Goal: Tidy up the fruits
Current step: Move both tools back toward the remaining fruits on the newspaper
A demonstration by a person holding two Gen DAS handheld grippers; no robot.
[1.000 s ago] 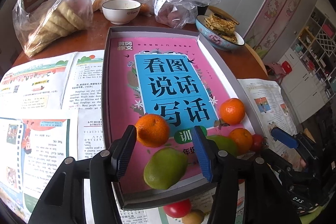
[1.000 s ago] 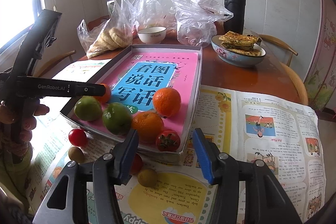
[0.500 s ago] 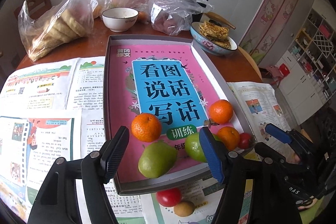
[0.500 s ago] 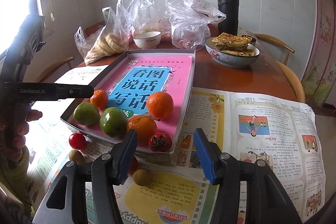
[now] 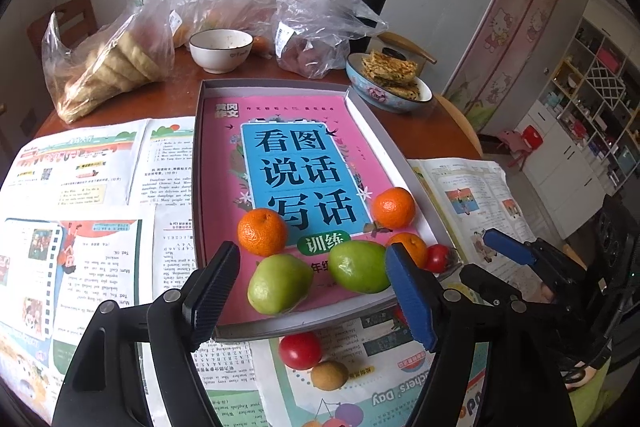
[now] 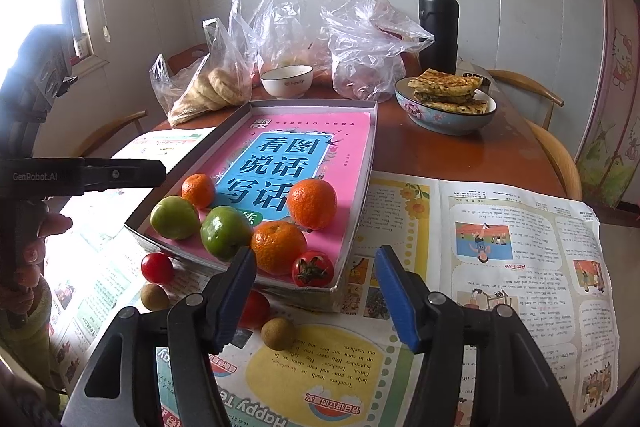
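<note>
Since the earlier frame, left gripper (image 5: 312, 291) has lifted off the orange (image 5: 262, 231), jaws opening, empty. Right gripper (image 6: 316, 293) hovers, jaws opening, holding nothing.

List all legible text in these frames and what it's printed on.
"看图说话写话" and "训练": pink book cover in the grey tray.
"GenRobot.AI": left gripper's arm.
"Act Five": open page.
"Happy": near newspaper, upside down.
White bowl logo and body print: too small to read.

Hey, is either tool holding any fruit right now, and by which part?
Nothing is held. The left tool and the right tool are both opening with no fruit pressed between their pads.
</note>
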